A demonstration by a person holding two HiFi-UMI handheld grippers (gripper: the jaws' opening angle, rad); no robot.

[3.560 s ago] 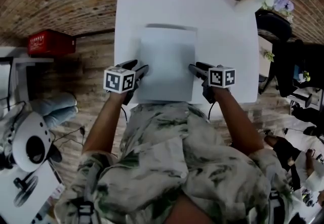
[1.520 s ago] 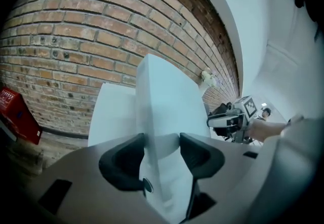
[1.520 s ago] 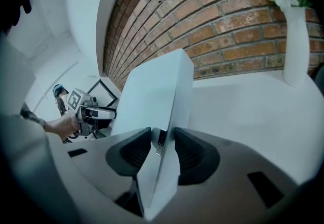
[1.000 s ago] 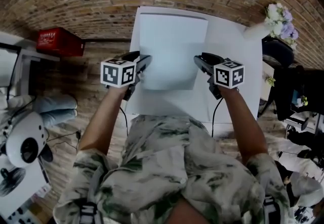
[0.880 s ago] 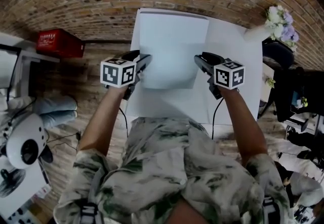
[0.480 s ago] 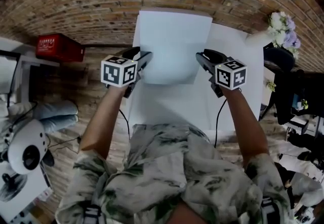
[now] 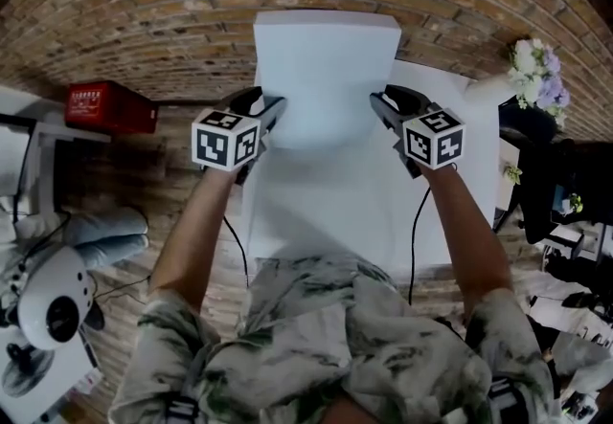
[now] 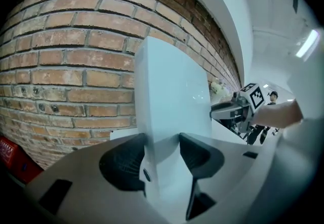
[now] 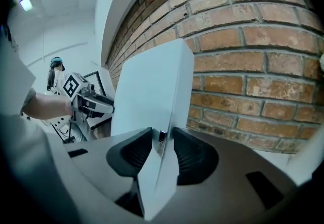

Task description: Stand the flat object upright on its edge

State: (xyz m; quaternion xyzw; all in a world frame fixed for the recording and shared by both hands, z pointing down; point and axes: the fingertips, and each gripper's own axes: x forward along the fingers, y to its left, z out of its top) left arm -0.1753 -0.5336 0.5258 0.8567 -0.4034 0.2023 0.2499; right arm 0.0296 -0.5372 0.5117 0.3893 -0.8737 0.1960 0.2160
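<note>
Above the white worktop [image 7: 326, 212]: a white flat panel [image 7: 326, 78] is held up between two hand-held claws, with a brick wall [image 7: 144, 20] behind it.
Writing: a red crate [image 7: 105, 106] on the floor at the left carries pale print, too small to read. The marker cubes [image 7: 226, 140] on the claws show black-and-white square patterns and no letters. The panel's face is blank.
Left claw [image 8: 162, 154]: clenched on the panel's left edge, pads pressing on both faces.
Right claw [image 9: 162, 149]: clenched on the panel's right edge. Its jaws have just been closing on that edge.
Change from earlier: a few seconds ago the panel lay flat on the worktop in front of the person. Now it is tipped up, its far edge raised so that it shows against the bricks. Both claws have moved away from the person's body.
Panel direction: its long axis runs from the near lower edge up to the far top edge. It stands steeply, the broad face turned toward the person.
Lower edge: whether it touches the worktop cannot be told.
Right of scene: pale flowers [image 7: 534, 68] stand beyond the worktop's far corner.
</note>
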